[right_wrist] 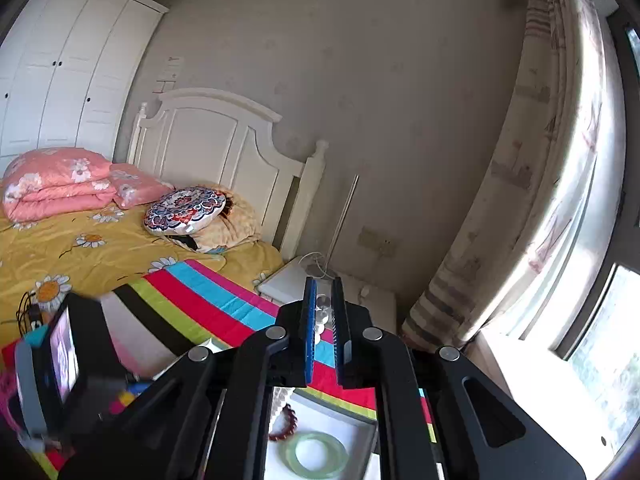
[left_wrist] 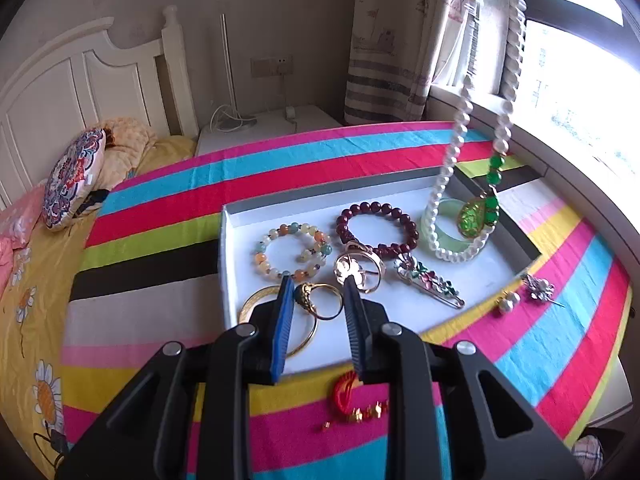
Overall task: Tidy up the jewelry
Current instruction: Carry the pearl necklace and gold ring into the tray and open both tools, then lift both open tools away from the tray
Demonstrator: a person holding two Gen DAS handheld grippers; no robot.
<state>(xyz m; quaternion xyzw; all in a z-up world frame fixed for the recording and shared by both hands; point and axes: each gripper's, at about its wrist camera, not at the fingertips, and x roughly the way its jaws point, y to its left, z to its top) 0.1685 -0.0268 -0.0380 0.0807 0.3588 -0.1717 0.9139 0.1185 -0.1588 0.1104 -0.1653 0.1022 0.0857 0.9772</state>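
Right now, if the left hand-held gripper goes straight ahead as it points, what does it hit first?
Probably the gold ring lying in the white tray, directly between the open fingers of the left hand-held gripper. The gold brooch sits just beyond; depth is uncertain.

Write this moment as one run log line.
right gripper: shut on pearl necklace, hanging over tray | left gripper: open above gold ring

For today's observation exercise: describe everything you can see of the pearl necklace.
The pearl necklace is a long strand of glossy white beads with green beads and a gold-framed green pendant. It hangs from above; the right gripper is shut on its pearls. Its bottom loop rests inside the white tray, draped over the pale green bangle.
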